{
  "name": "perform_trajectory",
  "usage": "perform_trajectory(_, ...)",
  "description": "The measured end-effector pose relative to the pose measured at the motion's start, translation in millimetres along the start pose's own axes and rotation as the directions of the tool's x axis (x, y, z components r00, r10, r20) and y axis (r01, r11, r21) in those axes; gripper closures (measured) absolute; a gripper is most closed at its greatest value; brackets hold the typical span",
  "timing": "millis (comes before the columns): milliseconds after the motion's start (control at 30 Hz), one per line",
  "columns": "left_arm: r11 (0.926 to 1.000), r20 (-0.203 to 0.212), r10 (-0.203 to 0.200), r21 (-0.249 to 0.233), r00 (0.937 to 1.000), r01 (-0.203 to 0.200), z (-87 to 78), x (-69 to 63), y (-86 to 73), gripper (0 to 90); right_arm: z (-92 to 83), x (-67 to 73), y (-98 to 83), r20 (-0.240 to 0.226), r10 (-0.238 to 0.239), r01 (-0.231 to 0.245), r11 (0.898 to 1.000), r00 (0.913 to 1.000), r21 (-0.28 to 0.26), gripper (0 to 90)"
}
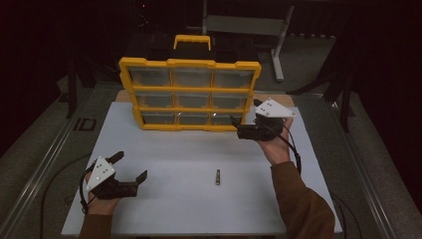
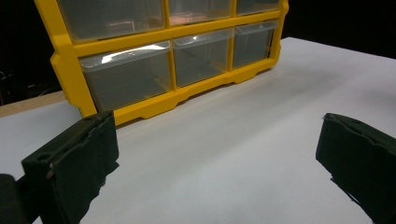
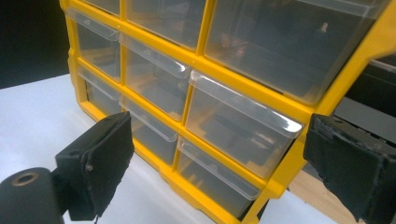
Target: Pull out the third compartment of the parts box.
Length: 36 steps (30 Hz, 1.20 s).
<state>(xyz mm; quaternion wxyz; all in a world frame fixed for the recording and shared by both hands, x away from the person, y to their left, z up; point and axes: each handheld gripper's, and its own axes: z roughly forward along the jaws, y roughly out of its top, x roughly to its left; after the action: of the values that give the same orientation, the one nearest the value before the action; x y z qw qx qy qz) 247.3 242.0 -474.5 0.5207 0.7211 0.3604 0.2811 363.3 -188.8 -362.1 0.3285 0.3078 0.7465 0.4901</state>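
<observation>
We are working at the yellow drawer cabinet [image 1: 189, 93], which is standing upright at the far side of the white table [image 1: 164, 149], and we are holding our right gripper [image 1: 238, 126] at its lower right corner with the jaws spread wide and nothing between them. The main risk, as we judge it, is that the cabinet is light and free-standing: if we are pushing on a drawer front or catching the yellow frame instead of a drawer lip, the whole unit could be sliding back or tipping. In the right gripper view the clear middle-right drawer [image 3: 243, 126] is lying between our jaws, close in front of them, and the frame's right edge is sitting just inside the right-hand jaw, so a closing grip may be pinching frame as well as drawer.

Our left gripper [image 1: 130, 168] is hovering open and empty, well in front of the cabinet and to its left. A small dark bolt-like piece [image 1: 217, 177] is lying on the table in front of the cabinet, apart from both grippers.
</observation>
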Motion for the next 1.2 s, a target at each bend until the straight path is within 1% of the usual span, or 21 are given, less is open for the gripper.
perform_trajectory(100,1.0,0.0,0.0,0.0,1.0,0.0,0.0,0.1,0.0,0.0,4.3,1.6,3.3,0.002,-0.016,0.016,1.0,0.9999,0.001,8.1)
perform_trajectory(267,1.0,0.001,0.001,-0.001,1.0,-0.001,-0.2,0.2,0.0,0.0,11.1,2.5,6.9,-0.002,-0.025,0.025,1.0,0.9997,0.007,8.1)
perform_trajectory(500,1.0,0.001,0.001,0.0,1.0,-0.001,-0.3,0.3,-0.1,0.0,19.6,1.6,10.6,0.005,-0.039,0.039,0.999,0.9992,0.02,8.2)
perform_trajectory(567,1.0,0.0,0.001,0.001,1.0,-0.001,-0.2,0.2,-0.2,0.0,20.9,0.7,12.3,0.011,-0.052,0.052,0.998,0.9986,0.022,8.2)
perform_trajectory(767,1.0,0.0,0.001,0.001,1.0,-0.001,-0.3,0.4,-0.2,0.0,22.7,-5.1,19.0,0.028,-0.056,0.055,0.998,0.9981,0.026,8.2)
perform_trajectory(867,1.0,0.001,0.001,-0.001,1.0,-0.001,-0.6,0.5,-0.1,0.0,24.8,-7.9,23.5,0.048,-0.064,0.062,0.997,0.9968,0.039,8.3)
perform_trajectory(933,1.0,0.001,0.001,0.0,1.0,-0.001,-0.5,0.6,-0.3,0.0,26.1,-9.3,25.4,0.052,-0.069,0.067,0.997,0.9963,0.043,8.3)
perform_trajectory(1100,1.0,-0.002,-0.001,-0.002,1.0,0.001,-1.0,0.8,-0.3,0.0,28.8,-10.0,29.8,0.062,-0.102,0.098,0.994,0.9929,0.054,8.3)
perform_trajectory(1200,1.0,-0.001,-0.001,-0.001,1.0,0.001,-1.0,0.7,-0.2,0.0,30.1,-9.7,32.1,0.067,-0.113,0.109,0.992,0.9913,0.059,8.3)
